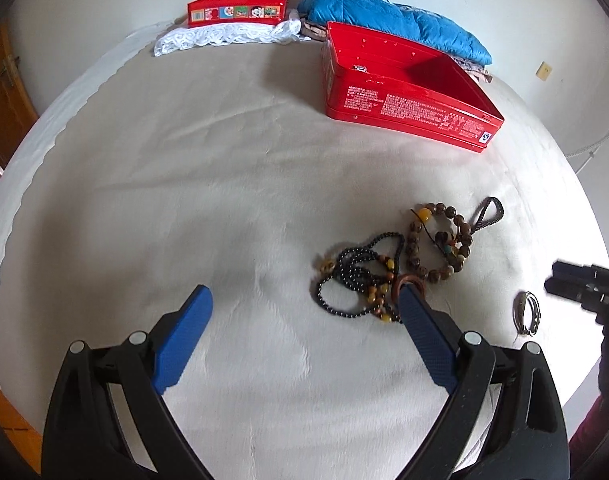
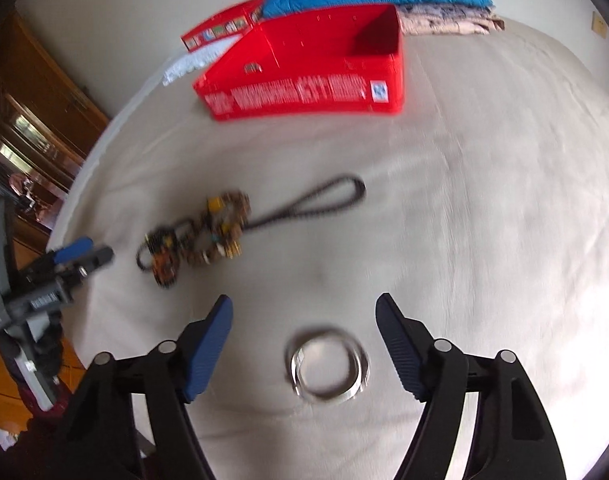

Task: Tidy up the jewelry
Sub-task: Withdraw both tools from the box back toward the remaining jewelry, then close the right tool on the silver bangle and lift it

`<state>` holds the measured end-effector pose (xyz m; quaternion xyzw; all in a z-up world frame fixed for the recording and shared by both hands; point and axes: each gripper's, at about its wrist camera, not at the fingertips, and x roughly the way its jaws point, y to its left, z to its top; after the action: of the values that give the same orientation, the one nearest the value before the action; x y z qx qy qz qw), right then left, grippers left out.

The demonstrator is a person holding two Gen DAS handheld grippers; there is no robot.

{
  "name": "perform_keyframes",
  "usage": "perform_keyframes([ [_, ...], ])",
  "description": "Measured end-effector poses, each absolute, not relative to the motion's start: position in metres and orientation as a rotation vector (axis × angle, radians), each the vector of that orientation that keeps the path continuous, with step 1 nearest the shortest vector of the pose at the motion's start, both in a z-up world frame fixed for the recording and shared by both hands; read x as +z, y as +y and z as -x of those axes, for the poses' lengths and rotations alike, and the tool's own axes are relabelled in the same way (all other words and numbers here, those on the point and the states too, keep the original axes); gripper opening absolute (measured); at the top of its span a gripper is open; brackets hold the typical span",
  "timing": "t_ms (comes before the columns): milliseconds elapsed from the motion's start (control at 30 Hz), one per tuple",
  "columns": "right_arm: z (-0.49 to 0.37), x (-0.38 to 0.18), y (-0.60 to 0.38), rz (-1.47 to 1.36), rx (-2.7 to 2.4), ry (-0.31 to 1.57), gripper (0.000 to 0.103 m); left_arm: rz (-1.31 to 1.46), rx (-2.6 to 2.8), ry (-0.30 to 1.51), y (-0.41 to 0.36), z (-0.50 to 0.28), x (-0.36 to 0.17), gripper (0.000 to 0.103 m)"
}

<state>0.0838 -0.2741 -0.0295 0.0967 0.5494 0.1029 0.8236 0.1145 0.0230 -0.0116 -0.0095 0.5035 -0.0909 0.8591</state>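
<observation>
The shiny round silver bangles [image 2: 327, 363] lie flat on the bed [image 2: 484, 220], right between the wide-apart right tongs [image 2: 304, 312], while the left tongs [image 1: 304, 294], also wide apart, are farther off.

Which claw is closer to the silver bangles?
Right. The right claw hangs over the silver bangles, open, fingers either side without touching. The left claw is off to their side by the bead pile, open.

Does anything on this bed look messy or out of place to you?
Yes. The beaded bracelets and necklaces lie in one tangled heap on the bedcover, while the open red tin behind them looks empty. A set of silver bangles lies apart from the heap, on its own. Nothing looks broken or spilled.
</observation>
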Motion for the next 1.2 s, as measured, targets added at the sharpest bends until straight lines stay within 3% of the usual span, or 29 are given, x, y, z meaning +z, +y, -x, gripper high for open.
perform_keyframes([
  [233, -0.067, -0.053, -0.270, -0.183, 0.197, 1.249, 0.074, 0.044, -0.205, 1.070, 0.020, -0.105, -0.015, 0.093],
  [367, -0.066, -0.063, -0.264, -0.163, 0.191, 1.270, 0.066, 0.042, -0.216, 1.073, 0.015, -0.101, -0.016, 0.093],
  [467, -0.064, -0.061, -0.265, -0.153, 0.168, 1.261, 0.052, 0.044, -0.215, 1.075, 0.015, -0.098, -0.017, 0.093],
  [833, -0.064, -0.040, -0.278, -0.245, 0.204, 1.195, 0.046, 0.049, -0.226, 1.078, 0.012, -0.093, -0.019, 0.093],
  [1000, -0.072, -0.026, -0.275, -0.247, 0.218, 1.148, 0.031, 0.053, -0.244, 1.077, 0.006, -0.094, -0.020, 0.093],
  [1200, -0.089, -0.042, -0.279, -0.243, 0.187, 1.202, 0.031, 0.051, -0.259, 1.087, 0.002, -0.096, -0.025, 0.093],
])
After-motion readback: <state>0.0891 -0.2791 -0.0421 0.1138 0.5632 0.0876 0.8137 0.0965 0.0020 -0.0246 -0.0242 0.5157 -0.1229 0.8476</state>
